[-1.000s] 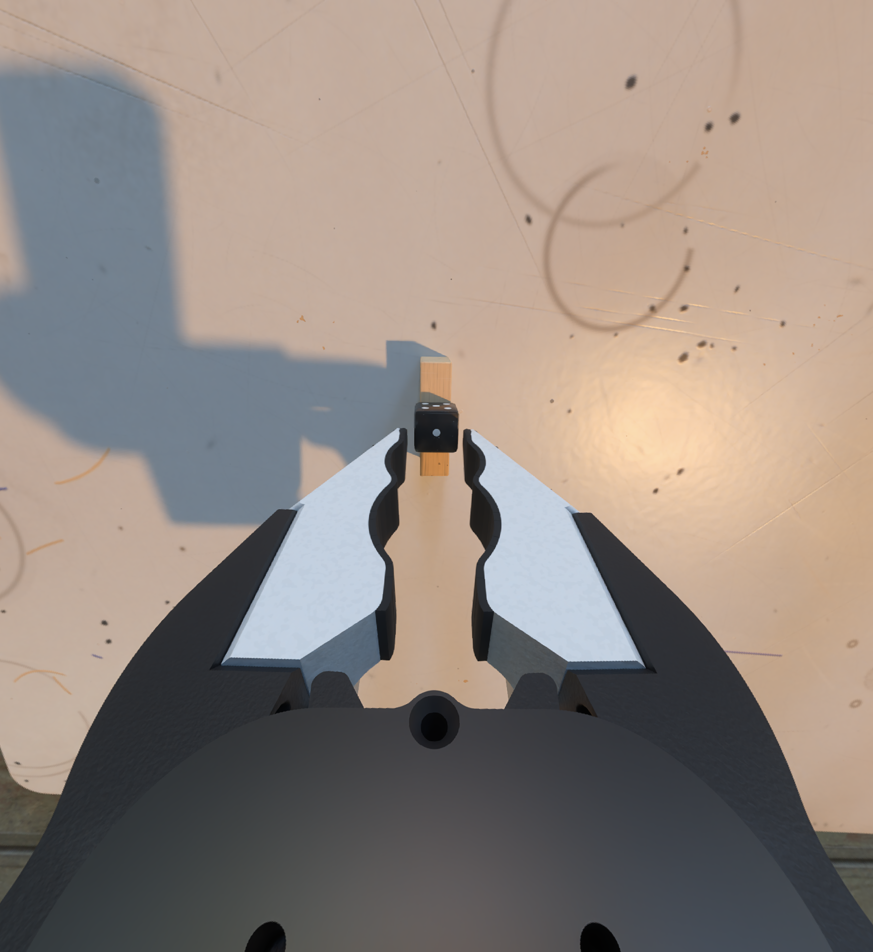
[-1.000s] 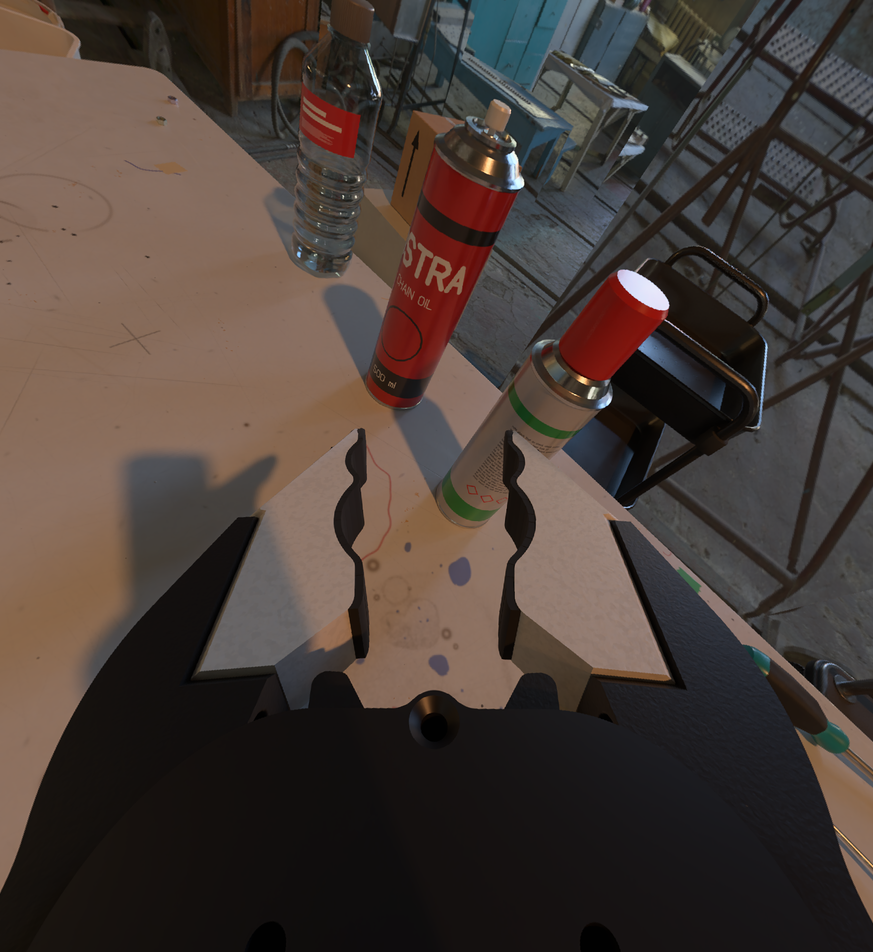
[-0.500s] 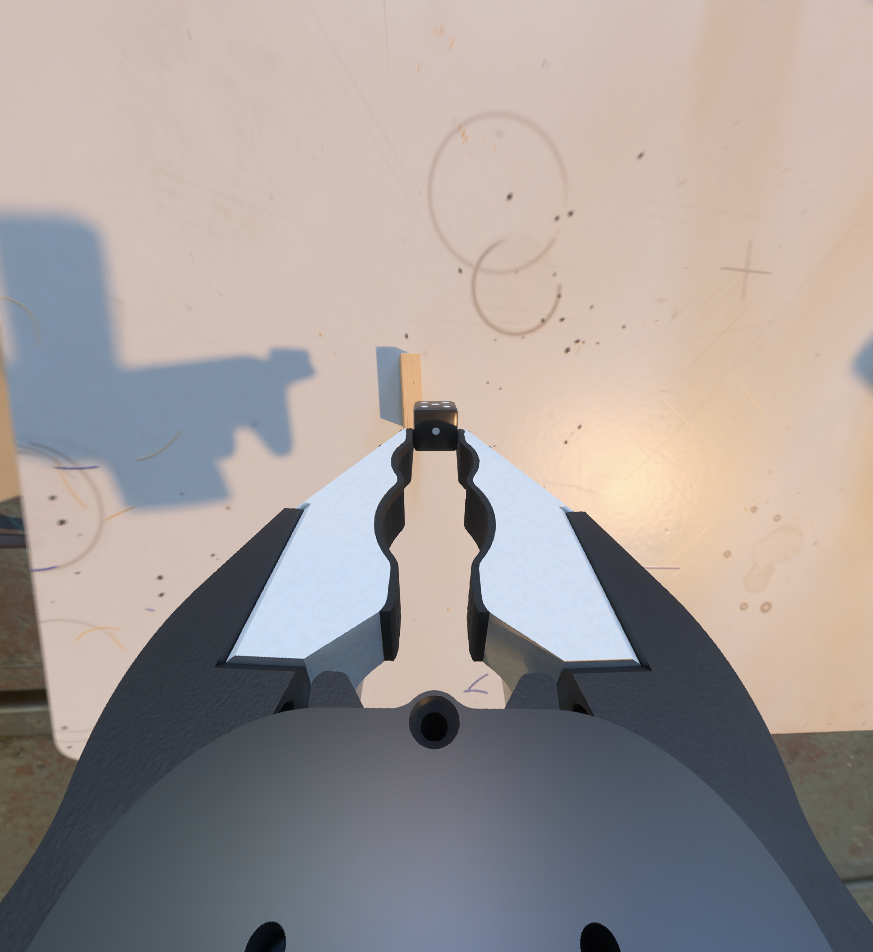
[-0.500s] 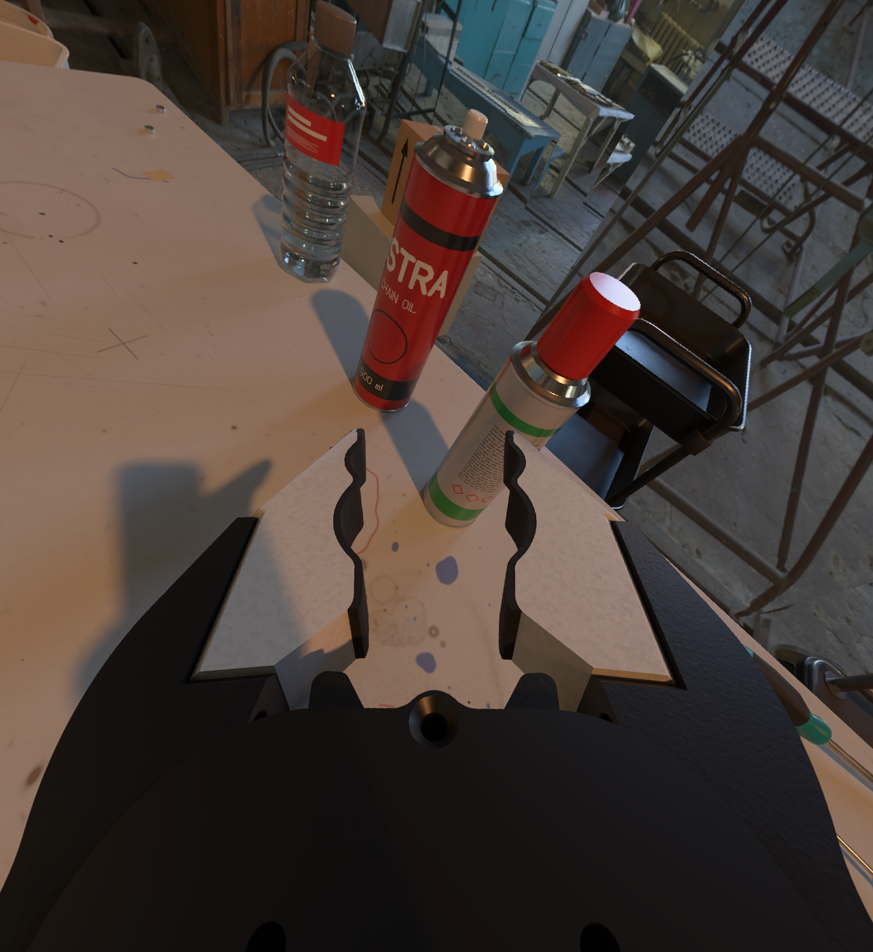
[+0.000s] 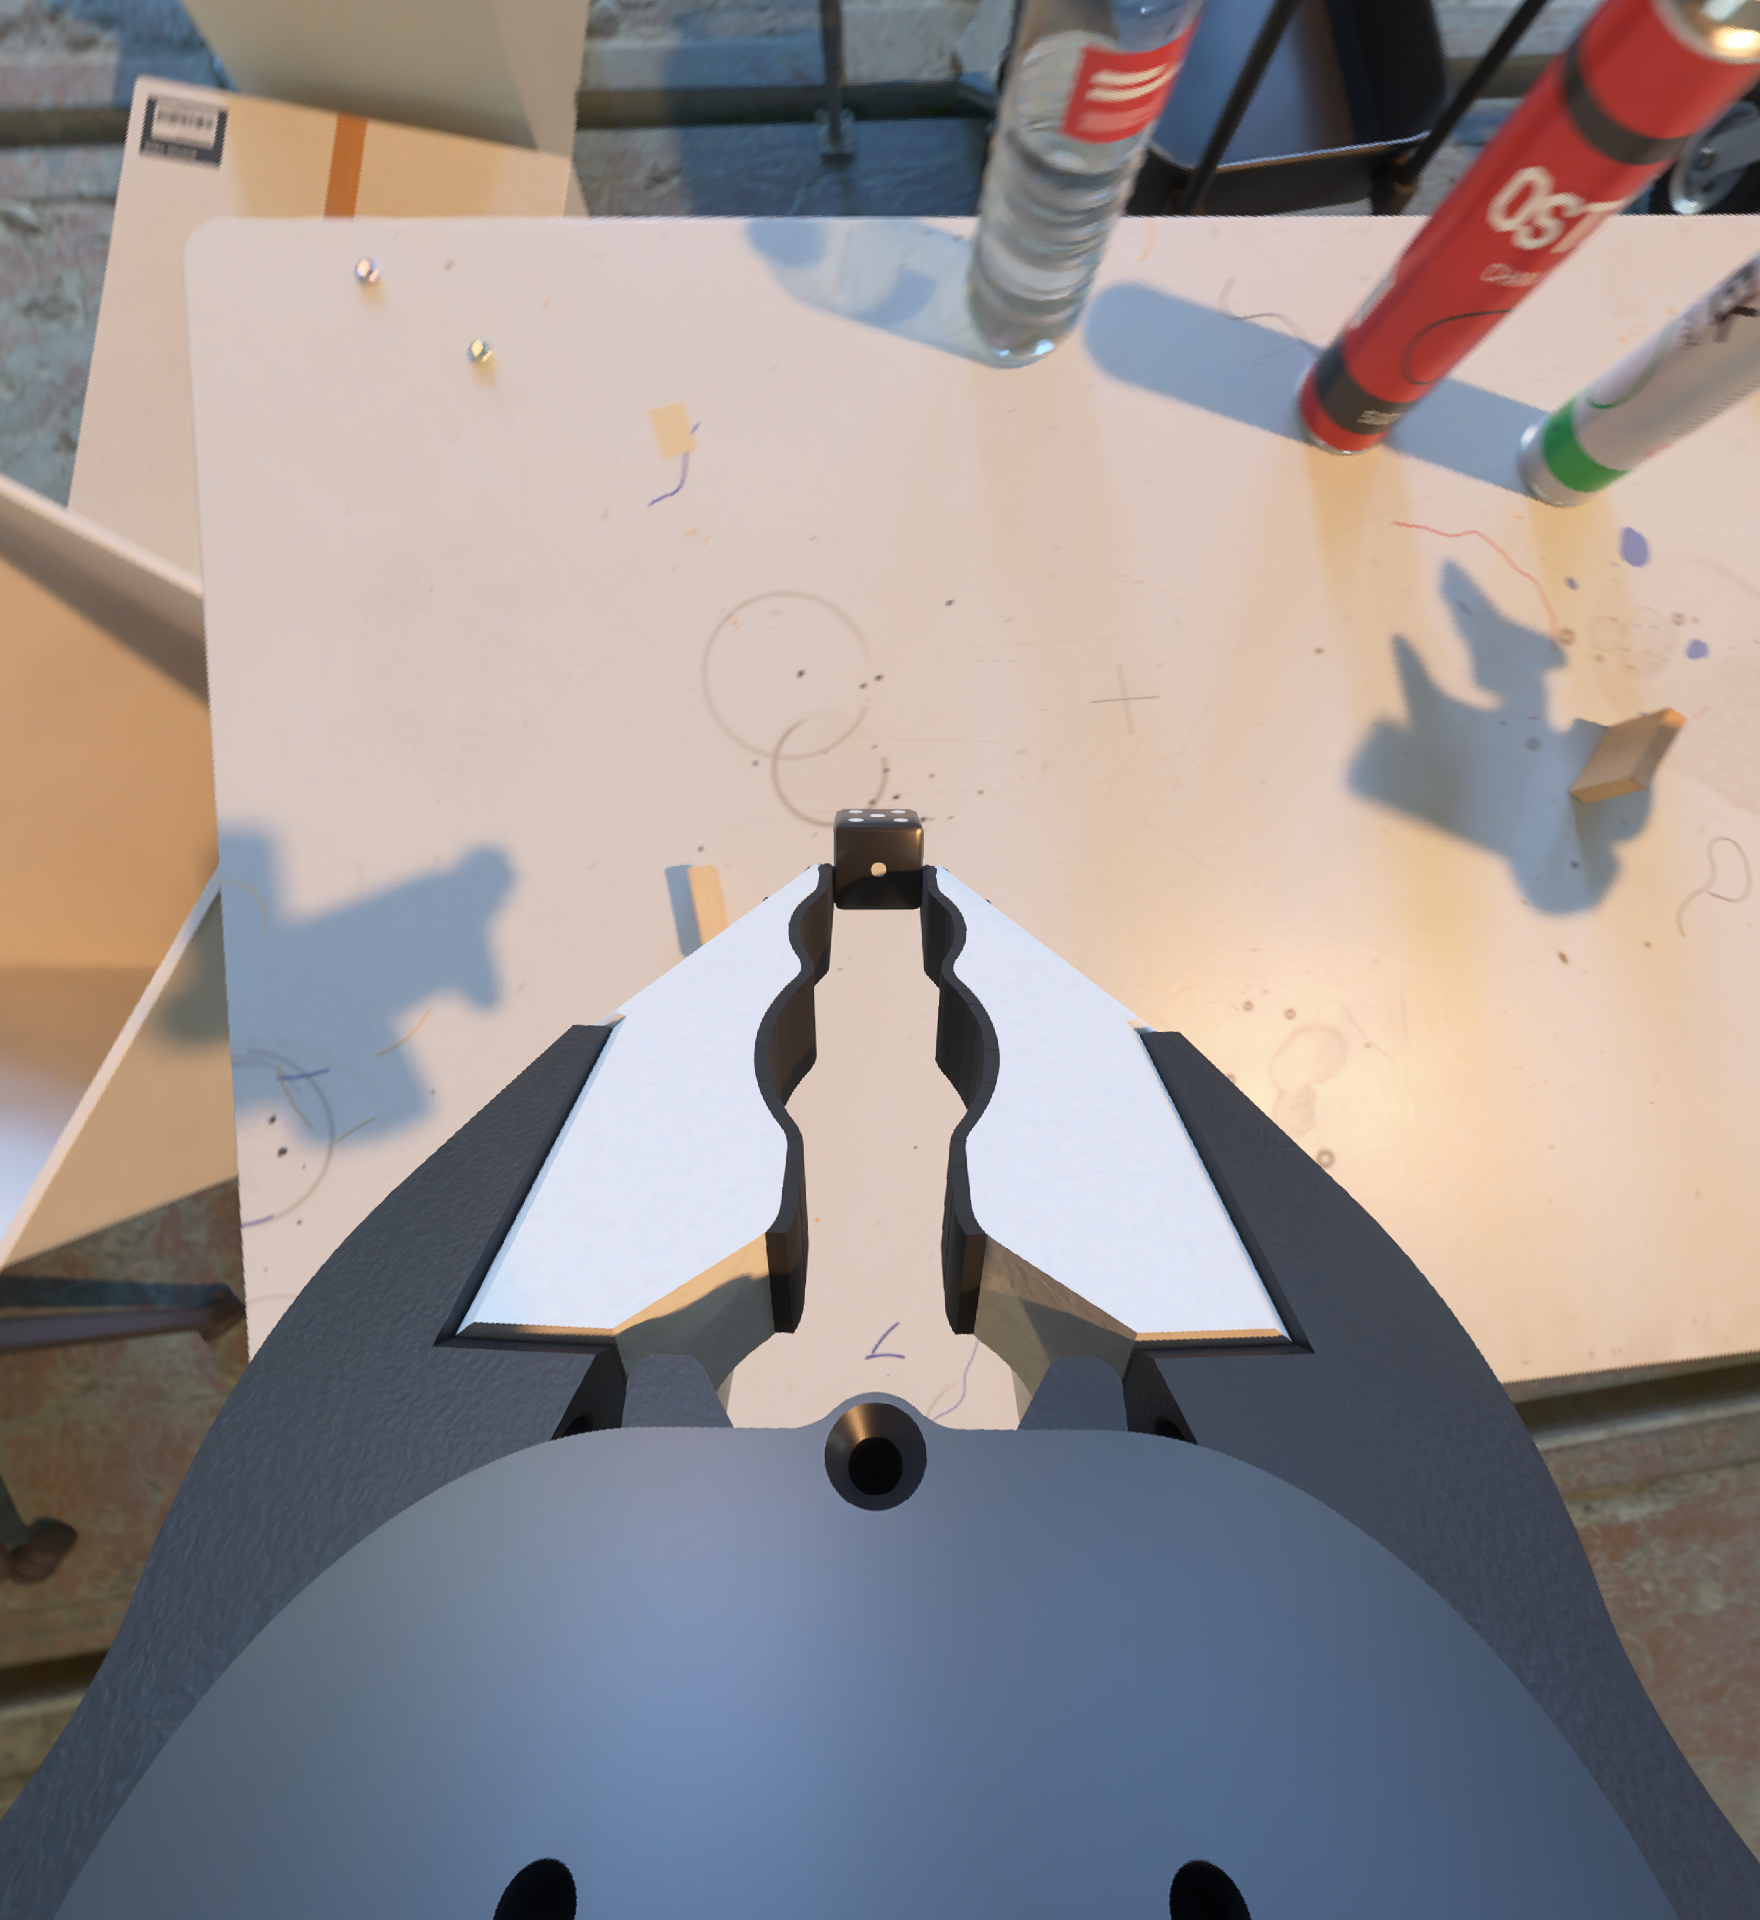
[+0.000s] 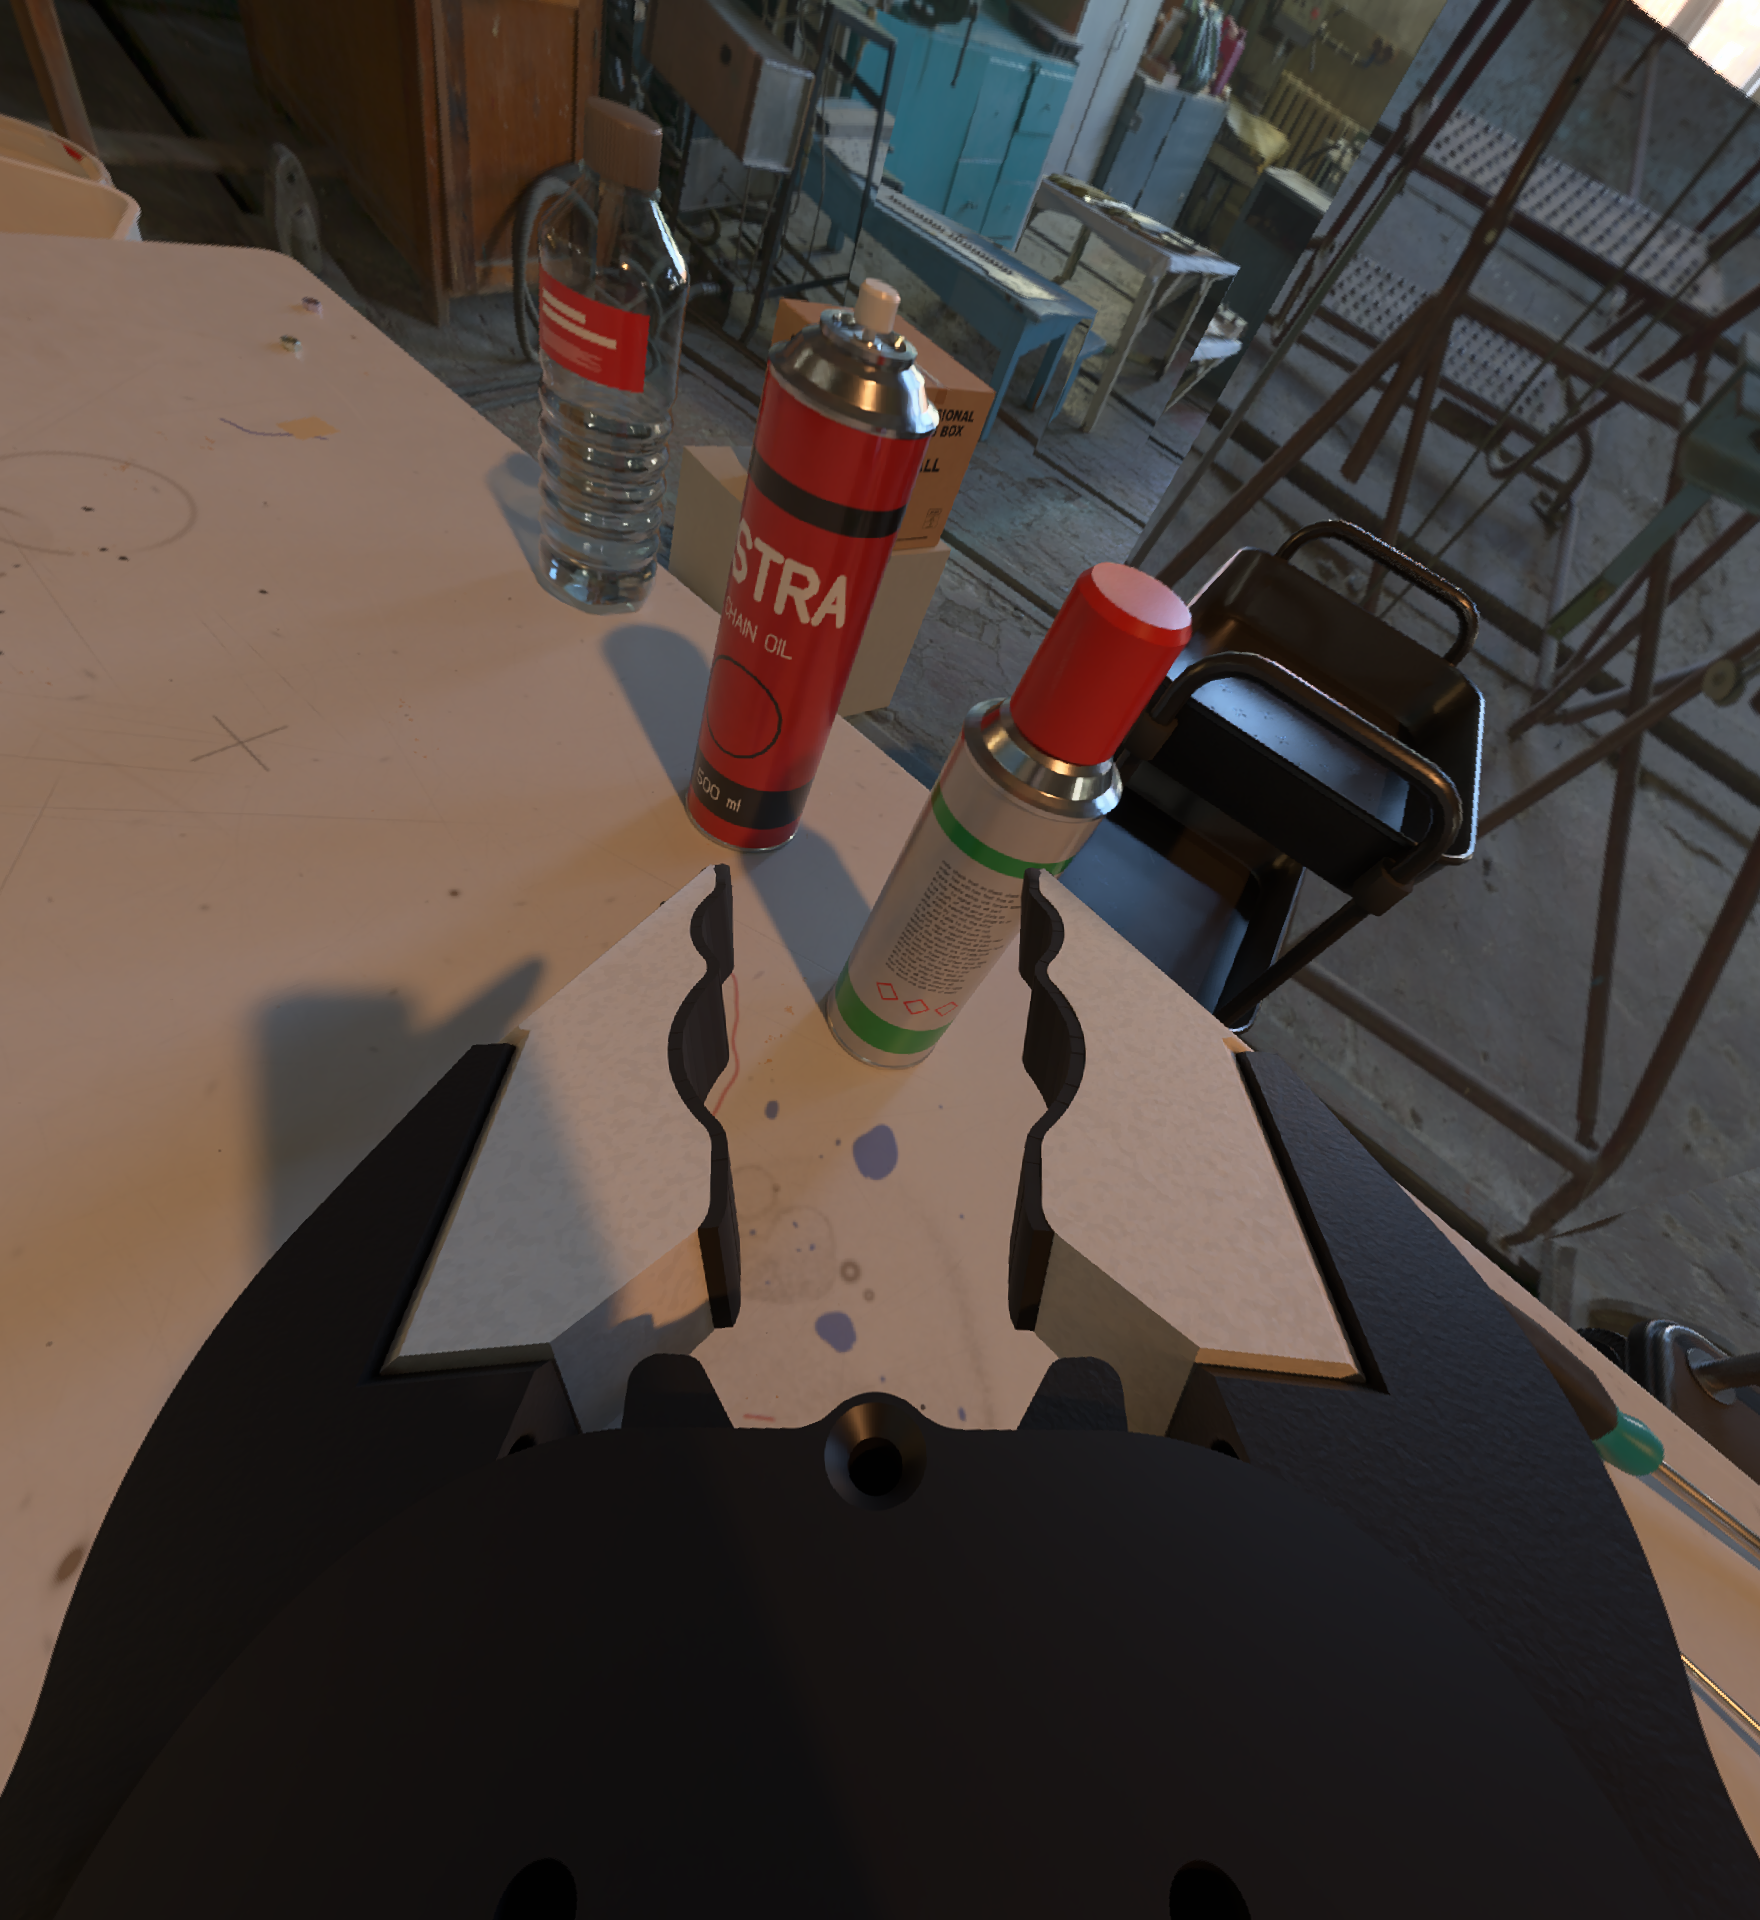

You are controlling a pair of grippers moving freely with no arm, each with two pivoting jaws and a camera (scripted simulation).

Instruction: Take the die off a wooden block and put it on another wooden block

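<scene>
Die (image 5: 877,860) black, white pips, pinched between the fingertips of the left gripper (image 5: 877,883), clear of the desk (image 5: 1063,582) (raised above it).

Desk: pale, scratched, ring marks and ink spots. Far right side carries a clear water bottle (image 5: 1052,197), a red spray can (image 5: 1478,239) and a silver can with green bands (image 5: 1676,374), all upright.

Right gripper (image 6: 874,914): jaws spread wide, nothing between them, silver can just beyond its tips.

Wooden block (image 5: 1624,754) lies flat at right, in the edge of a shadow, well apart from the die. Second, slimmer wooden block (image 5: 701,906) just left of the left gripper's tip, partly hidden by it.
</scene>
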